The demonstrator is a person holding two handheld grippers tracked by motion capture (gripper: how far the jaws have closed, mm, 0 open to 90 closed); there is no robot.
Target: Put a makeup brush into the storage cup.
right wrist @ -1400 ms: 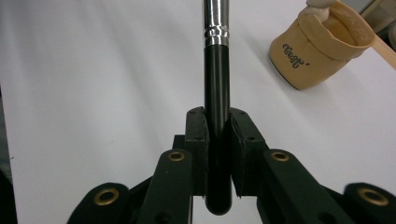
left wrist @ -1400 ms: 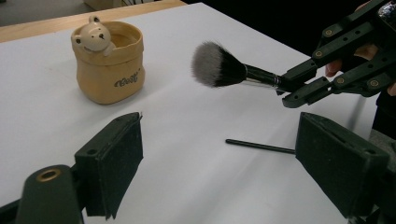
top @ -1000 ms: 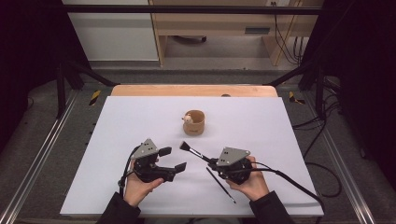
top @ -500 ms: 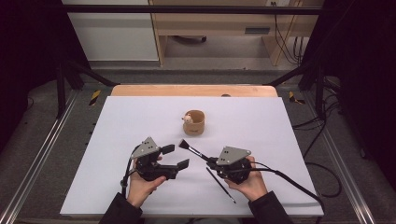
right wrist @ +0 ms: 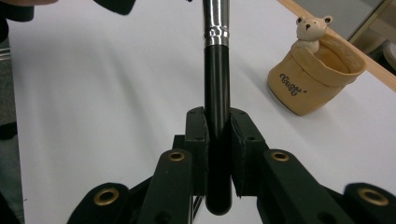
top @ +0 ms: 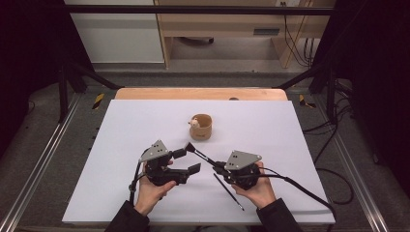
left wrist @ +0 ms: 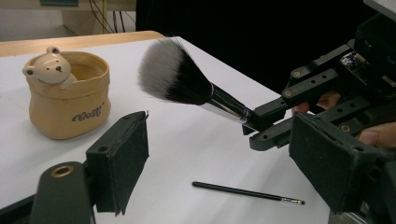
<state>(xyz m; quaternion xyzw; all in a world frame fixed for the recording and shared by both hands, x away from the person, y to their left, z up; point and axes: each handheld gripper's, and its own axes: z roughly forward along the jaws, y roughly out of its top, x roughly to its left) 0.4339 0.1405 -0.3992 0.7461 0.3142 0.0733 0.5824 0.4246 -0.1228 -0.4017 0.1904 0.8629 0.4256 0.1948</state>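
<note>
**Powder brush held, cup not yet loaded**

Right gripper [right wrist: 217, 135] clamps the powder brush [left wrist: 187, 86] by its handle, bristles toward the left gripper [top: 186, 162], whose jaws, wide and empty, have just been closing. Bear cup [top: 200, 126] ahead stands empty; thin liner brush [top: 228, 191] lies beneath the right gripper.

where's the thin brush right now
In the high view the thin brush lies flat on the white table, near its front edge, just beside the right claw.
</note>
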